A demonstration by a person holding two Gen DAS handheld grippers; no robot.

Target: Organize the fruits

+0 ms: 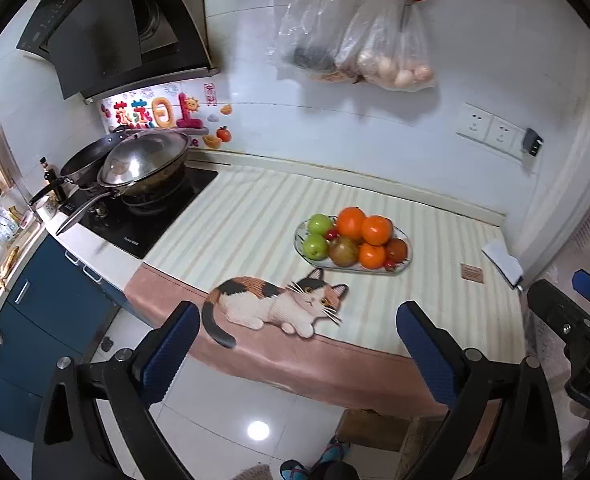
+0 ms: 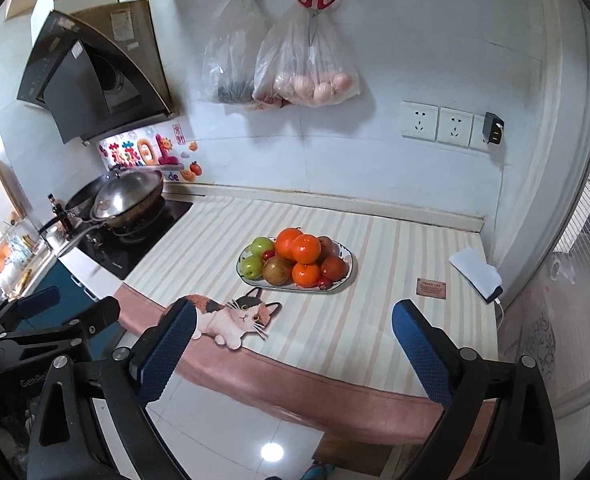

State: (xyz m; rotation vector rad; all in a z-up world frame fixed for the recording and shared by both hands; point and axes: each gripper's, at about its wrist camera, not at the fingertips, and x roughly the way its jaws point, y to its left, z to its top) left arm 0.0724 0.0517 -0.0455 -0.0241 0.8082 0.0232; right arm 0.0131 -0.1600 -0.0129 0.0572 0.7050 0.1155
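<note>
An oval white plate (image 1: 404, 236) (image 2: 346, 256) stands on the striped counter mat, piled with fruit: three oranges (image 1: 376, 230) (image 2: 305, 249), two green apples (image 1: 320, 224) (image 2: 262, 245), a brownish pear (image 1: 343, 252) (image 2: 277, 271), a reddish-brown fruit (image 1: 397, 249) (image 2: 333, 268) and small red ones. My left gripper (image 1: 299, 354) hovers open off the counter's front edge, well short of the plate, nothing between its blue pads. My right gripper (image 2: 295, 350) is likewise open and empty, back from the plate. Each gripper shows at the edge of the other's view.
A cat picture (image 1: 279, 304) (image 2: 235, 314) lies on the mat's front edge. A stove with a lidded wok (image 1: 143, 162) (image 2: 129, 196) is at the left. Bags of eggs (image 1: 393, 52) (image 2: 315, 68) and red scissors hang on the wall. A white device (image 2: 477, 274) lies at right.
</note>
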